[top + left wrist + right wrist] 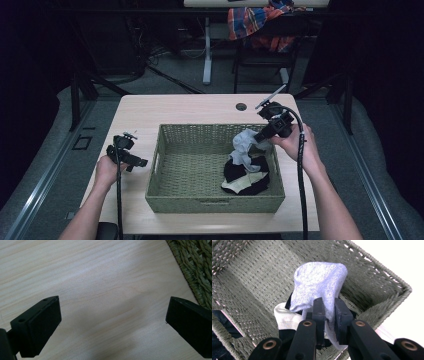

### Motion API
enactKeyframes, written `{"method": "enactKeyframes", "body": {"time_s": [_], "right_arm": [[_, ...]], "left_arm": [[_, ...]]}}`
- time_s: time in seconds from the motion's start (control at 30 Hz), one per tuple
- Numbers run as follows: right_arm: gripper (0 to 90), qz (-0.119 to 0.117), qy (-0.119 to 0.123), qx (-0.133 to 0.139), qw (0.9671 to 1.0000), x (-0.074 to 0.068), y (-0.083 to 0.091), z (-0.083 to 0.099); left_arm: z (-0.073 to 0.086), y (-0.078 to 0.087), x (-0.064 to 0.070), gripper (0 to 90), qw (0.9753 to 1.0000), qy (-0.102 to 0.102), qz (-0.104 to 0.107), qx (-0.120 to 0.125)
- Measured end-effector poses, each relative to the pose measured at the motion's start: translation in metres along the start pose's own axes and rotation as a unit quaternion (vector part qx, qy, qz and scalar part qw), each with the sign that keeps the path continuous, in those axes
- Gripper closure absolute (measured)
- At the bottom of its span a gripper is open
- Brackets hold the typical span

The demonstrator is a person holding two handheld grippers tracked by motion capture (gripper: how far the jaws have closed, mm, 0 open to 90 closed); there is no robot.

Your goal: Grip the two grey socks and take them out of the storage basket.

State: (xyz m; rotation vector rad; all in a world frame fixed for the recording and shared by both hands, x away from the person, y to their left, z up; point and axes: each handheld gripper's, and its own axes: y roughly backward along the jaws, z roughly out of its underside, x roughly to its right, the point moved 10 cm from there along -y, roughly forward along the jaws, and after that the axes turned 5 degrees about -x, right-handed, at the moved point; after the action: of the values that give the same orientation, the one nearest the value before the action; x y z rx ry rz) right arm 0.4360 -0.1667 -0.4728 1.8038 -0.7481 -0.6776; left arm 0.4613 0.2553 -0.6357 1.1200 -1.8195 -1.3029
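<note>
Tightly, the right gripper (329,315) pinched a pale grey sock (319,285), lifted above the dark and cream clothes (246,176) piled in the right half of the woven basket (172,165). Left of the basket, the left gripper (113,322) hovered over the wooden table (100,277), jaws spread wide and empty.

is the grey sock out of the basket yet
No. The right gripper pinches the grey sock, lifted but hanging above the basket floor.

Soft knit grey sock (319,282), rough woven wicker basket (249,277), smooth matt wood table (100,277).
</note>
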Motion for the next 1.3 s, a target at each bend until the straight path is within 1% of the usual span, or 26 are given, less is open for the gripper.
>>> {"method": "enactKeyframes", "body": {"time_s": [0.07, 0.3, 0.37, 0.43, 0.47, 0.53, 0.63, 0.67, 0.7, 0.73, 0.77, 0.8, 0.83, 0.9, 0.93, 0.97, 1.03, 1.07, 1.13, 1.17, 1.27, 1.3], "right_arm": [[80.8, -0.003, -0.002, 0.003, 1.0000, 0.000, 0.003, 0.000], [80.9, 0.001, -0.005, 0.012, 0.9999, 0.003, 0.014, 0.003], [80.9, 0.003, -0.007, 0.019, 0.9998, 0.004, 0.017, 0.003], [80.9, 0.006, -0.009, 0.017, 0.9998, 0.008, 0.022, 0.007], [80.9, 0.006, -0.015, 0.022, 0.9996, 0.009, 0.022, 0.007], [80.9, 0.007, -0.015, 0.020, 0.9997, 0.010, 0.024, 0.009], [80.9, 0.010, -0.019, 0.024, 0.9995, 0.016, 0.029, 0.014], [80.9, 0.009, -0.024, 0.027, 0.9993, 0.020, 0.033, 0.017], [80.9, 0.009, -0.024, 0.027, 0.9993, 0.020, 0.033, 0.017], [80.9, 0.010, -0.027, 0.033, 0.9991, 0.022, 0.034, 0.017], [80.9, 0.016, -0.031, 0.033, 0.9988, 0.027, 0.038, 0.021], [80.9, 0.016, -0.031, 0.033, 0.9988, 0.027, 0.038, 0.021], [80.9, 0.013, -0.038, 0.042, 0.9983, 0.028, 0.038, 0.020], [80.9, 0.017, -0.039, 0.039, 0.9983, 0.034, 0.041, 0.025], [80.9, 0.016, -0.045, 0.045, 0.9978, 0.035, 0.042, 0.025], [80.9, 0.018, -0.043, 0.041, 0.9981, 0.038, 0.044, 0.028], [80.9, 0.016, -0.051, 0.048, 0.9974, 0.040, 0.044, 0.029], [81.0, 0.019, -0.050, 0.044, 0.9976, 0.043, 0.045, 0.031], [81.0, 0.016, -0.059, 0.050, 0.9969, 0.047, 0.045, 0.033], [81.0, 0.018, -0.057, 0.046, 0.9971, 0.049, 0.047, 0.035], [81.1, 0.018, -0.070, 0.060, 0.9955, 0.056, 0.051, 0.039], [81.1, 0.020, -0.071, 0.059, 0.9955, 0.060, 0.053, 0.042]], "left_arm": [[0.000, 0.000, 0.000, 0.1, 1.0000, 0.000, 0.000, 0.000], [0.000, 0.000, -0.001, 0.1, 1.0000, 0.000, 0.000, 0.000], [0.000, 0.000, -0.001, 0.1, 1.0000, 0.001, 0.001, -0.001], [0.000, 0.000, -0.001, 0.1, 1.0000, 0.001, 0.001, -0.001], [0.000, 0.000, -0.001, 0.1, 1.0000, 0.000, 0.003, -0.002], [0.000, 0.001, -0.001, 0.1, 1.0000, 0.001, 0.002, 0.000], [0.001, 0.001, -0.002, 0.1, 1.0000, 0.003, 0.002, 0.000], [0.000, 0.000, -0.002, 0.1, 1.0000, 0.003, 0.002, 0.000], [0.000, 0.000, -0.001, 0.1, 1.0000, 0.002, 0.002, 0.000], [0.000, 0.000, -0.001, 0.1, 1.0000, 0.001, 0.002, 0.000], [0.000, 0.000, -0.001, 0.1, 1.0000, 0.002, 0.003, 0.000], [0.000, 0.000, -0.001, 0.1, 1.0000, 0.002, 0.002, -0.001], [0.000, 0.000, -0.001, 0.1, 1.0000, 0.003, 0.002, 0.000], [0.000, 0.000, -0.001, 0.1, 1.0000, 0.003, 0.002, 0.000], [0.000, 0.000, -0.001, 0.1, 1.0000, 0.003, 0.002, 0.000], [0.000, 0.000, -0.001, 0.1, 1.0000, 0.003, 0.002, 0.000], [0.000, 0.000, -0.002, 0.1, 1.0000, 0.004, 0.002, 0.000], [0.000, 0.000, -0.002, 0.1, 1.0000, 0.006, 0.002, 0.000], [0.001, 0.000, -0.002, 0.1, 1.0000, 0.005, 0.002, 0.000], [0.001, 0.000, -0.002, 0.1, 1.0000, 0.005, 0.001, 0.000], [0.001, 0.001, -0.003, 0.1, 1.0000, 0.004, -0.002, -0.001], [0.001, 0.001, -0.002, 0.1, 1.0000, 0.004, -0.002, -0.002]]}}
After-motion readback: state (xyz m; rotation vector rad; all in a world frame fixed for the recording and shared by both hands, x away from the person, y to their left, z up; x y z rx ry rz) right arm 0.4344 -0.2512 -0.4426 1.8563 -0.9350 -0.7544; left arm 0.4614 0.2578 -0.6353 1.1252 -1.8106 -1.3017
